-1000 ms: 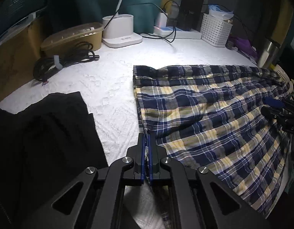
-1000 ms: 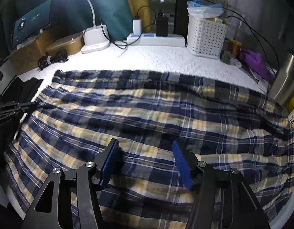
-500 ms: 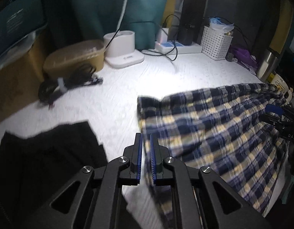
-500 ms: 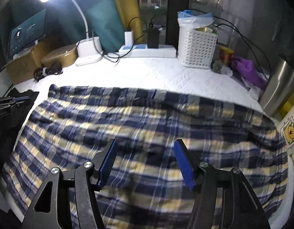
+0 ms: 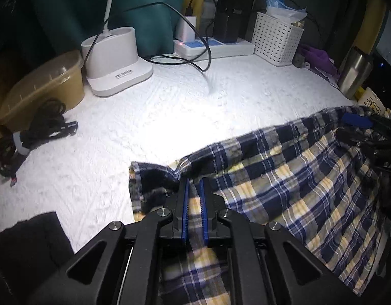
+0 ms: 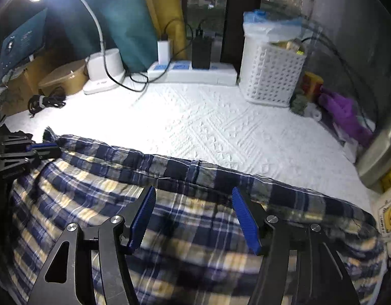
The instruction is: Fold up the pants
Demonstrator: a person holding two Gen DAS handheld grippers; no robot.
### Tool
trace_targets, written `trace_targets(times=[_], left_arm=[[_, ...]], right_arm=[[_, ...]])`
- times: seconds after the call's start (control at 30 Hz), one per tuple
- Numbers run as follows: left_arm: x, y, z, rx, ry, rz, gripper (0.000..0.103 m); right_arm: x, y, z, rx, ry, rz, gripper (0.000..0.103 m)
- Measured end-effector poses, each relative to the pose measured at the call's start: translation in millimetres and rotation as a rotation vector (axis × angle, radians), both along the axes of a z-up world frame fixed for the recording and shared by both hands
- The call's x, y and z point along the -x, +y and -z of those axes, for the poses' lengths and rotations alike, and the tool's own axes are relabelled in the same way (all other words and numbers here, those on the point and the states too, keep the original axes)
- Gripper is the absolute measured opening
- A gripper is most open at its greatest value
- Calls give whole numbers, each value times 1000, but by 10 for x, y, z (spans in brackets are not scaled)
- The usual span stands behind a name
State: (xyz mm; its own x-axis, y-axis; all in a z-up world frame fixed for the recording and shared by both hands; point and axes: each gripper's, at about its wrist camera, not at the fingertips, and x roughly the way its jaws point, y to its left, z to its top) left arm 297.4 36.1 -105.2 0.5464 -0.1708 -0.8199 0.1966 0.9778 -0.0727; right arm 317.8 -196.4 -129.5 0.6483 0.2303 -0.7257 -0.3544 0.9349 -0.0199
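The pants (image 5: 292, 178) are lying on the table cover (image 5: 170, 117), along its near edge. Behind them, the lamp base (image 5: 116, 58) is standing at far left, the power strip (image 5: 215, 47) is lying to its right, and the basket (image 5: 278, 42) is sitting right of the strip. The cable bundle (image 5: 35, 132) is lying at left, before the lidded container (image 5: 43, 84).

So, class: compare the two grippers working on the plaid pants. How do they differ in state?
The left gripper has its jaws nearly closed, pinching the plaid pants at their edge; the right gripper stands wide open over the cloth, gripping nothing. Both have blue pads and black frames.
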Motion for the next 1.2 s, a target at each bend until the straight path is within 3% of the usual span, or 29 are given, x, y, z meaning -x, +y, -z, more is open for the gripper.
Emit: trace_targets(times=[0.13,0.37,0.47,0.6,0.73,0.87,1.1,1.2], left_arm=[[-71,61,9,-33,-15,-37,8],[-88,159,-29,-40,-18,-85,8],[40,133,-147,-48,-44,-84,9],[281,-19,-256,-19,-47,-37,22],[511,-198,-227,19,-10,4,23],[628,-310,-41,-3,48,5,23],[765,-312,-75,-47,44,-51,23],[951,-428,-187,-37,8,-12,24]], right_arm=[[-175,29,178,0,55,21,68],[-219,-3,178,-25,40,47,75],[-114,-90,72,-11,8,69,75],[54,-308,-1,11,-10,112,75],[173,-624,48,21,1,189,75],[208,-942,238,12,56,249,74],[472,-1131,229,-6,31,256,75],[689,-1149,177,-6,0,237,75]])
